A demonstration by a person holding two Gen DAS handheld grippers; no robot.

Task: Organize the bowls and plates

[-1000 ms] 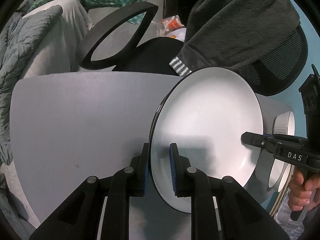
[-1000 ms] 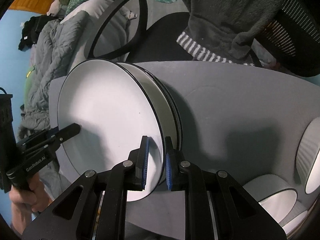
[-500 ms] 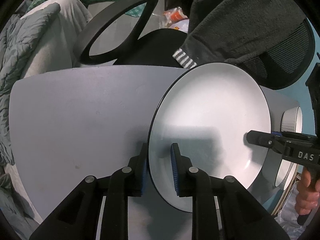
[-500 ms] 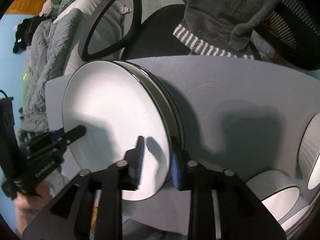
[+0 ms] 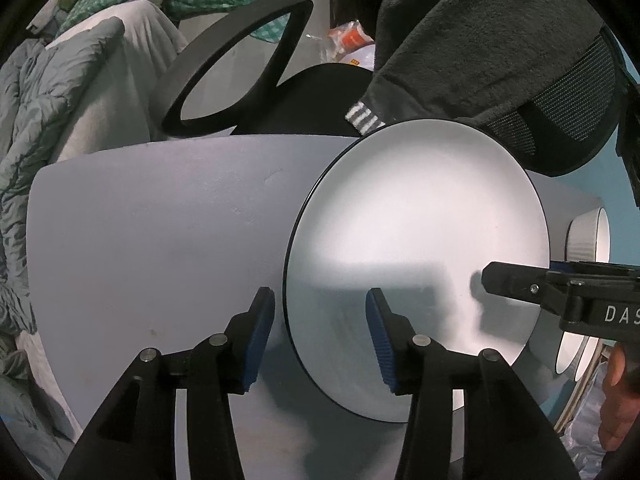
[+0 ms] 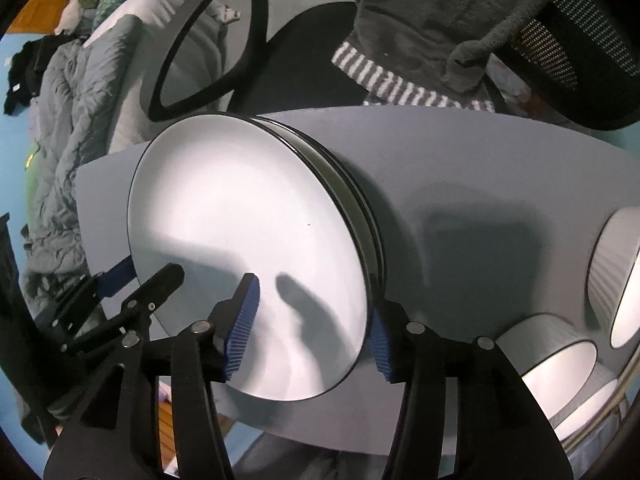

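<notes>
A white plate with a dark rim (image 5: 416, 240) lies on top of a stack of like plates (image 6: 356, 200) on the grey table (image 5: 152, 232). My left gripper (image 5: 320, 332) is open, its jaws astride the plate's near-left rim without gripping it. My right gripper (image 6: 316, 328) is open too, its jaws astride the stack's right rim. Each gripper shows in the other's view: the right one (image 5: 520, 288) over the plate's right side, the left one (image 6: 136, 292) at the plate's left edge.
White ribbed bowls (image 6: 552, 352) sit at the table's right end, also in the left wrist view (image 5: 588, 236). A black office chair (image 5: 248, 76) draped with a dark grey garment (image 5: 480, 40) stands behind the table. Bedding (image 5: 48, 120) lies left.
Both grippers have opened and let go of the top plate. It has dropped flat onto the stack, which now rests on the table.
</notes>
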